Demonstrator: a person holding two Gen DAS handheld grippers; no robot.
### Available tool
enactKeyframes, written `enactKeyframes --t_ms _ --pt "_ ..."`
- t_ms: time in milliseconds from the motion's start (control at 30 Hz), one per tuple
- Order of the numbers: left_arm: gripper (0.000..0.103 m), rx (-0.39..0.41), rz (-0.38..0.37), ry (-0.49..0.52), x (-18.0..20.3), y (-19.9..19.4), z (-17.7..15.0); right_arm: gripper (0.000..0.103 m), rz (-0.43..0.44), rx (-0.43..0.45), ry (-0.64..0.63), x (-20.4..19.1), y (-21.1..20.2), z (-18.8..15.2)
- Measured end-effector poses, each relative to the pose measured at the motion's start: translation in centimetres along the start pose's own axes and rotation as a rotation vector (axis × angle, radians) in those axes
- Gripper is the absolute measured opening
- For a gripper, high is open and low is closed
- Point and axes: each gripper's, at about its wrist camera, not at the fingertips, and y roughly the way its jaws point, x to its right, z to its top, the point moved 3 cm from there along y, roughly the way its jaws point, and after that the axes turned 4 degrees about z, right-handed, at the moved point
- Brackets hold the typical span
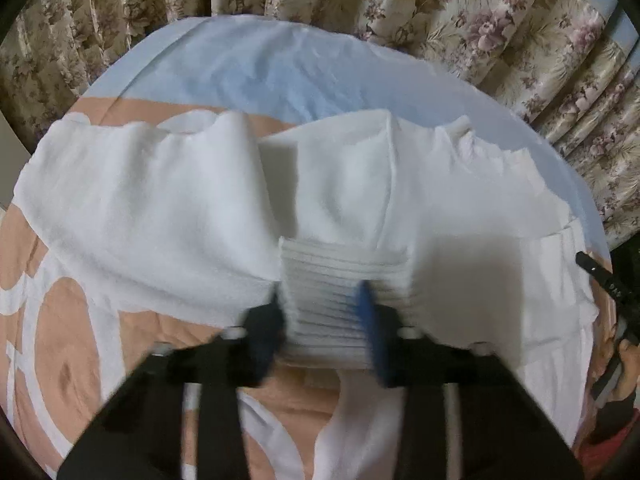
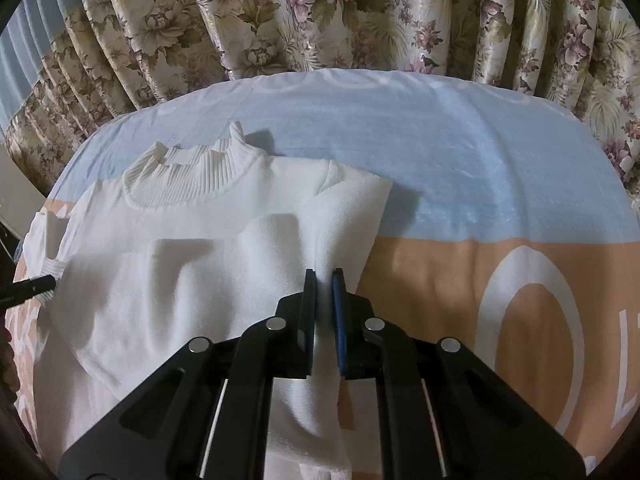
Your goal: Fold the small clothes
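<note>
A white knitted sweater (image 2: 200,248) lies spread on the bed, its ribbed collar (image 2: 188,176) at the far side. My right gripper (image 2: 323,276) is shut on a fold of the sweater's right side. In the left wrist view the sweater (image 1: 160,208) bunches across the middle. My left gripper (image 1: 320,304) is shut on a sleeve's ribbed cuff (image 1: 320,280), with the pads on either side of it. The same cuff (image 2: 52,270) shows at the left edge of the right wrist view. Motion blurs the left view.
The bedsheet (image 2: 440,152) is pale blue at the far side and peach with white rings nearer. Floral curtains (image 2: 320,12) hang right behind the bed. A hand (image 1: 628,360) holding the other gripper's handle shows at the left view's right edge.
</note>
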Motion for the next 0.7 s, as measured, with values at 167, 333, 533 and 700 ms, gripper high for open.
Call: enactKeyframes --t_ms 167,333,533,700 --pt "0.012 0.039 0.012 0.074 1.3 -1.0 0.8 0.009 -0.011 0.004 -0.018 -0.3 0.0 0.2" --pt "0.01 0.149 0.016 0.151 3.1 -2.0 3.5 0.008 0.014 0.071 0.018 0.5 -1.7 0.7" --pt "0.004 0.176 0.053 0.141 1.6 0.9 6.7 0.008 0.084 0.077 0.14 3.1 -1.5 1.3" --pt "0.005 0.105 0.047 0.112 -1.4 0.9 4.6 0.008 0.099 0.056 0.175 4.2 -0.9 -0.1"
